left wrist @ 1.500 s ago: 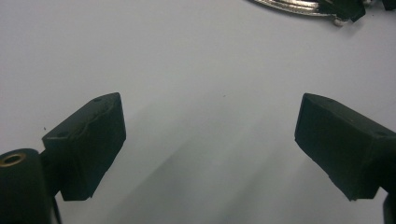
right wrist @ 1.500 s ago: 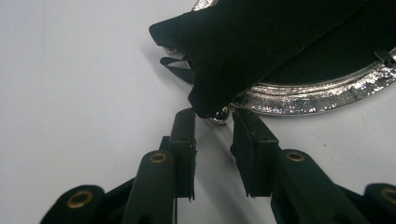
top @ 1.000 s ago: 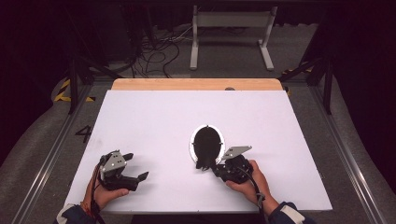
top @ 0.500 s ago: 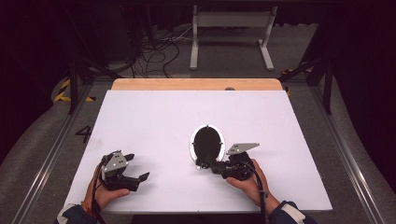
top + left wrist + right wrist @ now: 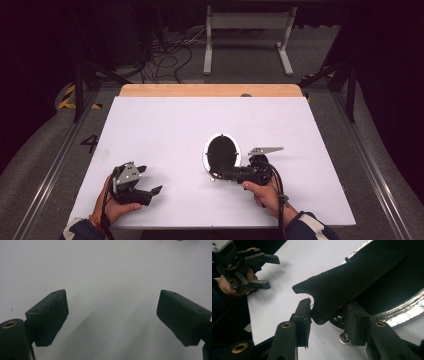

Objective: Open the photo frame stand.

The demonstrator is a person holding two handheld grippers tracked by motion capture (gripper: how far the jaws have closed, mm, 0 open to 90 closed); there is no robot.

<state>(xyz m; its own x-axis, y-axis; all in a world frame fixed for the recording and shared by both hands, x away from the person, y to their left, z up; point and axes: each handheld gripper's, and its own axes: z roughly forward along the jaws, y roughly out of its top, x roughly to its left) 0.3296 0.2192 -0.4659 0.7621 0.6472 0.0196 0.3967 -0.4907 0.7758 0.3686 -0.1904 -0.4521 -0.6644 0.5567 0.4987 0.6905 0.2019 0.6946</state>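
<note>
A small black pan point(image 5: 220, 154) with a bright silvery rim lies near the middle of the white table point(image 5: 165, 125), and nothing can be seen inside its dark bowl. Its flat black handle point(image 5: 342, 287) reaches toward the person's right hand point(image 5: 265, 192), and the right gripper view shows what the high view cannot — the handle's end sits between the right gripper point(image 5: 325, 315) jaws, which press on it from both sides, a small screw beside the rim just below. The left gripper point(image 5: 150, 187) is held low over the near left of the table, well apart from the pan, jaws spread wide over bare white surface. On the floor at the table's left a painted "4" point(image 5: 90, 143) can be read.
</note>
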